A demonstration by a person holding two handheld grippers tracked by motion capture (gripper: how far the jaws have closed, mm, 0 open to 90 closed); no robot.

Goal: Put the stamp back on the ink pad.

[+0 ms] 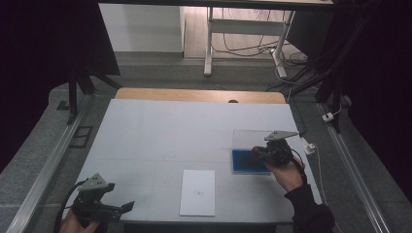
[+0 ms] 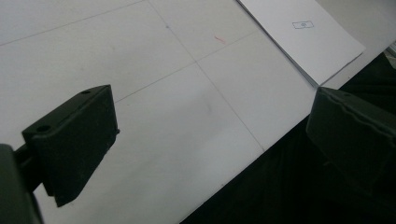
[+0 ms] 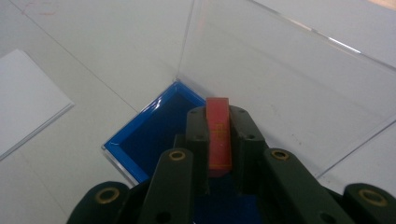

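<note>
The right gripper [image 3: 218, 140] has its two black jaws clamped tight on a small red block [image 3: 218, 135], a flat, narrow piece standing on edge between them, its squared-off end poking out a little past the jaw tips. The face turned up is a plain orange-red with some faint marking on it that is too small to read. It hangs over a shallow blue tray [image 3: 154, 133], deep blue inside with a brighter blue rim, which lies on the white bench [image 1: 160, 141] at its right side. A clear plastic lid [image 3: 289, 79] stands up open from the tray's far edge, tilted back, and you can see the bench straight through it. From the high view the right gripper [image 1: 259, 153] sits over the tray's [image 1: 243, 162] right half, the hand behind it reaching in from the near right.

The left gripper [image 1: 127, 206] is down at the near left corner of the bench, well apart from all that; its jaws stand wide apart with nothing between them. A white sheet of paper [image 1: 197, 192] with a tiny printed mark lies flat near the front edge, between the two hands.
</note>
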